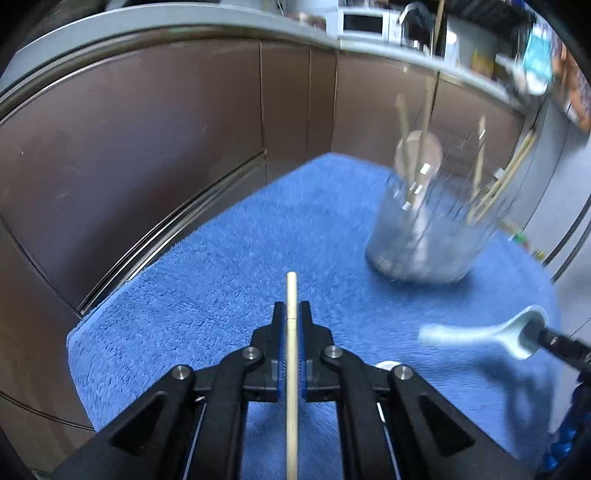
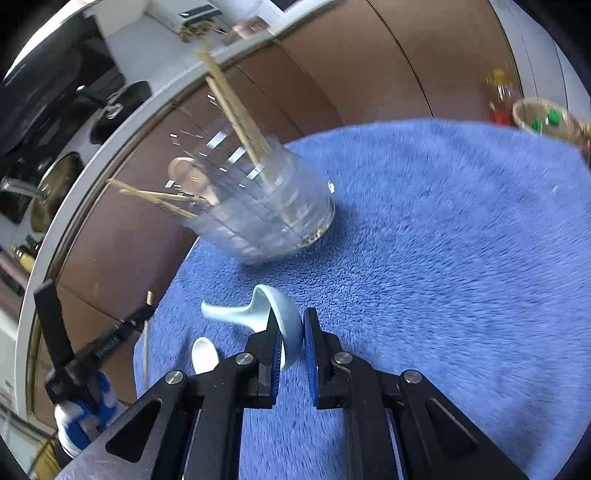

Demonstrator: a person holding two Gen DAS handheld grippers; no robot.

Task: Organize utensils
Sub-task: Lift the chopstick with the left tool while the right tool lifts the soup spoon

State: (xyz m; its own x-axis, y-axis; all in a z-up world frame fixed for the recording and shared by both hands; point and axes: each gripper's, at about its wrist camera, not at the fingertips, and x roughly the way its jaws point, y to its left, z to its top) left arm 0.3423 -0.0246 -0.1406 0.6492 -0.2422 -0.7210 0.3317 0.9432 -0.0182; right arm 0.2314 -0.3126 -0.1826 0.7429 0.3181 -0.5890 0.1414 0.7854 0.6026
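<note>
My left gripper (image 1: 291,310) is shut on a pale wooden chopstick (image 1: 291,291), which runs lengthwise between the pads and pokes out past the tips. It hangs above a blue fleece towel (image 1: 221,258). My right gripper (image 2: 290,321) is shut on the bowl of a light blue ceramic spoon (image 2: 236,314), whose handle points left. A clear ribbed glass (image 2: 273,210) on the towel holds several chopsticks and a spoon. In the left wrist view the glass (image 1: 436,229) stands ahead to the right. The right gripper (image 1: 532,328) with the blue spoon (image 1: 476,332) shows at the right edge.
A white spoon (image 2: 205,356) lies on the towel, left of my right gripper. Brown cabinet fronts (image 1: 147,147) rise behind the towel under a grey counter with a microwave (image 1: 364,22). A basket (image 2: 543,118) of small items sits beyond the towel's far right edge.
</note>
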